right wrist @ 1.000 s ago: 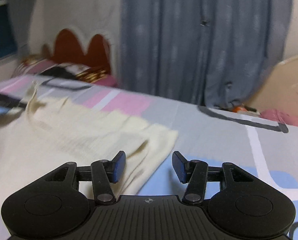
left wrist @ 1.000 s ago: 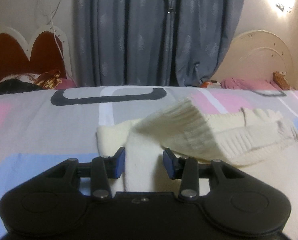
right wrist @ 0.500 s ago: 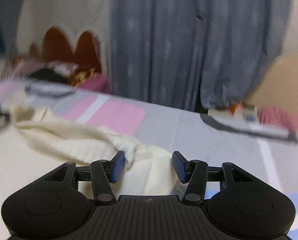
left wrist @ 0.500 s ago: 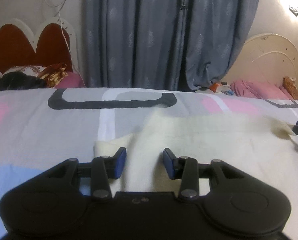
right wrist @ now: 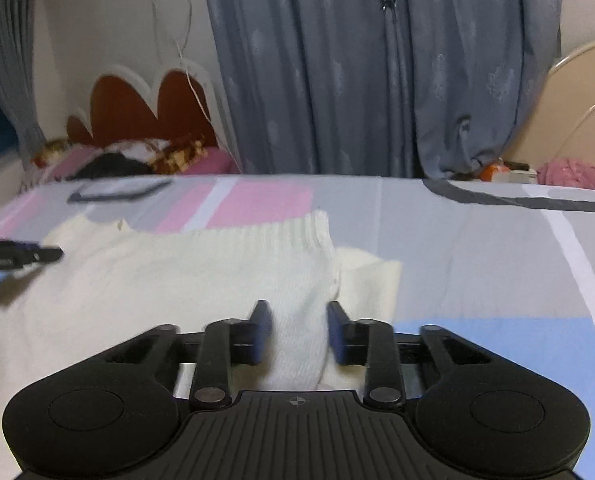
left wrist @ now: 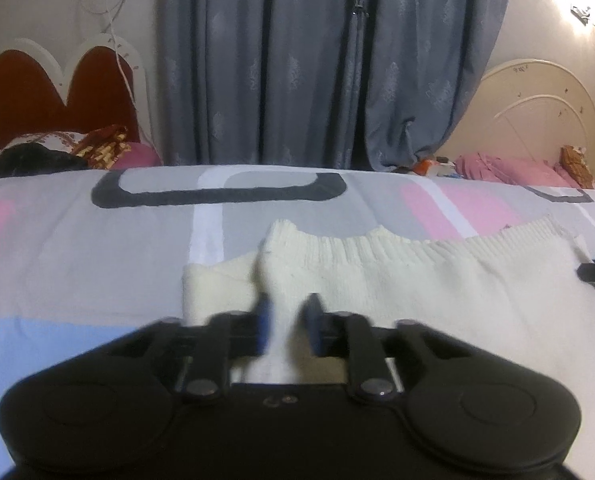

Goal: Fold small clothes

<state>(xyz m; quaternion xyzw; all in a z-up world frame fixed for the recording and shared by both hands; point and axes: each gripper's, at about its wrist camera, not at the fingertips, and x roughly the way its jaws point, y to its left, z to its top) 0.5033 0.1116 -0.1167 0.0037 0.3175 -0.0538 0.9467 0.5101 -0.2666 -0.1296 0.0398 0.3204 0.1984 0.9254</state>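
Note:
A cream knitted sweater [left wrist: 437, 292] lies on the patterned bedsheet [left wrist: 97, 264], its ribbed hem folded over toward the far side. My left gripper [left wrist: 287, 326] sits low over the sweater's left corner with cloth between its blue fingers [left wrist: 263, 326]; the jaws are partly closed and blurred. My right gripper [right wrist: 299, 330] sits over the sweater's right corner [right wrist: 297, 280] with a ridge of knit between its fingers [right wrist: 337, 332]. Each gripper's tip shows at the edge of the other's view.
The bed has grey, pink, blue and white blocks. Grey curtains [left wrist: 329, 64] hang behind it. A red headboard [left wrist: 53, 92] with pillows is at the far left, a cream headboard [left wrist: 537, 112] and pink bedding at the far right.
The raised hem has been laid down flat toward the far side. Both grippers came down onto the sweater's near corners and their jaws have narrowed around the cloth.

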